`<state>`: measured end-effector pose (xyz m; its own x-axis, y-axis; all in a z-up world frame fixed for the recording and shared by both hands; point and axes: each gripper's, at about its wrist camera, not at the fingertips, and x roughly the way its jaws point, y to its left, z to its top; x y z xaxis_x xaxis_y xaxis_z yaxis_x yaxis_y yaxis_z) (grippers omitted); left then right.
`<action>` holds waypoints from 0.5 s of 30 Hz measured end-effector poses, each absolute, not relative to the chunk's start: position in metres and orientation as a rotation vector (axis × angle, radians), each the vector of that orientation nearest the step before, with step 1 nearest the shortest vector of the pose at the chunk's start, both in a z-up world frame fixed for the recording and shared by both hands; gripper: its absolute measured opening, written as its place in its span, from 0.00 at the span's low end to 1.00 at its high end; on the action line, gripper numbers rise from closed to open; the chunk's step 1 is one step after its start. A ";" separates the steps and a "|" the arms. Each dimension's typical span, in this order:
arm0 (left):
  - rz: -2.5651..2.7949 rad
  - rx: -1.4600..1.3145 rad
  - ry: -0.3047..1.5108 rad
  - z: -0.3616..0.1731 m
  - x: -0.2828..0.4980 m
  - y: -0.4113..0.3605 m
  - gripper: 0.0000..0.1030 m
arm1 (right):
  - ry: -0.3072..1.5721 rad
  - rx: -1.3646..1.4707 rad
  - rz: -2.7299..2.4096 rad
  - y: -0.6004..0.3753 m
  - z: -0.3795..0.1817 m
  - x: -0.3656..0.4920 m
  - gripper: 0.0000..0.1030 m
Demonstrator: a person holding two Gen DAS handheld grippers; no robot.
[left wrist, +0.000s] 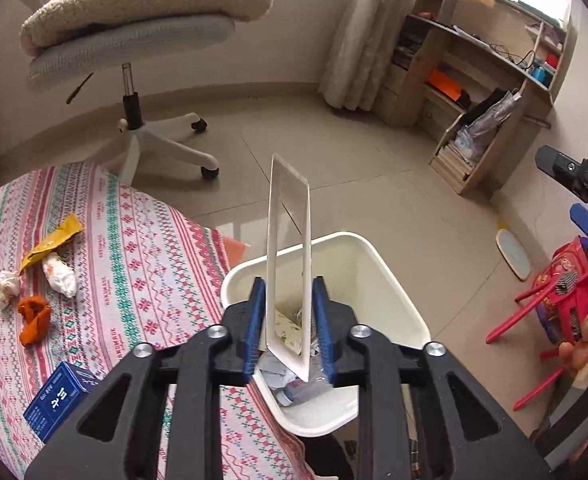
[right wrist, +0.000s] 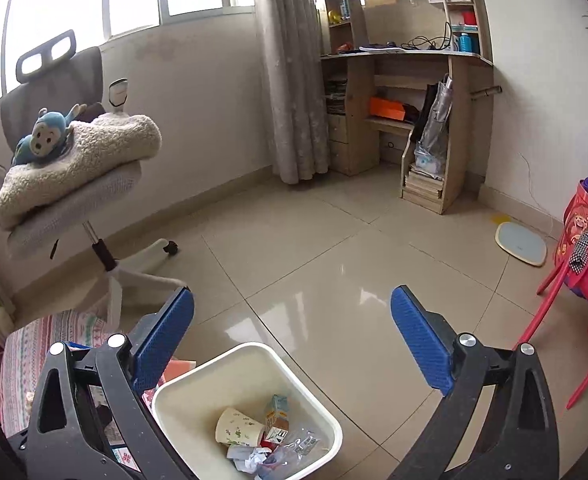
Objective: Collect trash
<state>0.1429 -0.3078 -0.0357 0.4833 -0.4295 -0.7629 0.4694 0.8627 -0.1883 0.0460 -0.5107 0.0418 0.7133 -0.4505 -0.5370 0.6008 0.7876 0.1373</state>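
White plastic marks the thing in the left tongs [left wrist: 288, 280]: a thin, flat white tray [left wrist: 270, 248] is seen edge-on and upright between the two blue pads [left wrist: 254, 320], directly above the white bin [left wrist: 377, 280]. Narrow gaps are seen between the pads and the tray's sides, so the left tongs are read as parted rather than pressing, with the tray between them. In the left wrist view the bin is found at six o'clock, just beside the edge of a patterned cloth [left wrist: 134, 240]. On that cloth, toward nine o'clock, uncollected litter is seen: a yellow wrapper [left wrist: 52, 242], two crumpled tissues [left wrist: 60, 276], and an orange scrap [left wrist: 34, 318]; a blue box [left wrist: 60, 400] lies at about eight o'clock. The right tongs [right wrist: 292, 292] are spread wide with nothing between them, only tiled floor [right wrist: 333, 240] being seen beyond. In the right wrist view the bin [right wrist: 250, 346] is seen at six o'clock, and inside it a paper cup [right wrist: 238, 430], a small carton [right wrist: 276, 420] and crumpled paper [right wrist: 254, 460] are piled. An office chair [right wrist: 74, 208] stands at ten o'clock.
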 end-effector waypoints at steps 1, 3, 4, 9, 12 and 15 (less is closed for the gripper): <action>-0.548 0.047 0.914 -0.036 0.142 -0.309 0.51 | 0.508 0.318 -0.593 -0.512 0.041 0.045 0.92; -0.536 0.082 0.891 -0.036 0.138 -0.306 0.60 | 0.512 0.319 -0.581 -0.511 0.040 0.045 0.92; -0.526 0.112 0.882 -0.038 0.135 -0.306 0.62 | 0.517 0.316 -0.569 -0.509 0.039 0.046 0.92; -0.456 0.265 0.908 -0.053 0.132 -0.274 0.73 | 0.562 0.277 -0.475 -0.486 0.037 0.060 0.93; -0.398 0.464 1.017 -0.076 0.140 -0.249 0.79 | 0.576 0.233 -0.434 -0.468 0.038 0.066 0.93; -0.328 0.624 1.140 -0.108 0.150 -0.218 0.79 | 0.587 0.204 -0.405 -0.452 0.038 0.073 0.93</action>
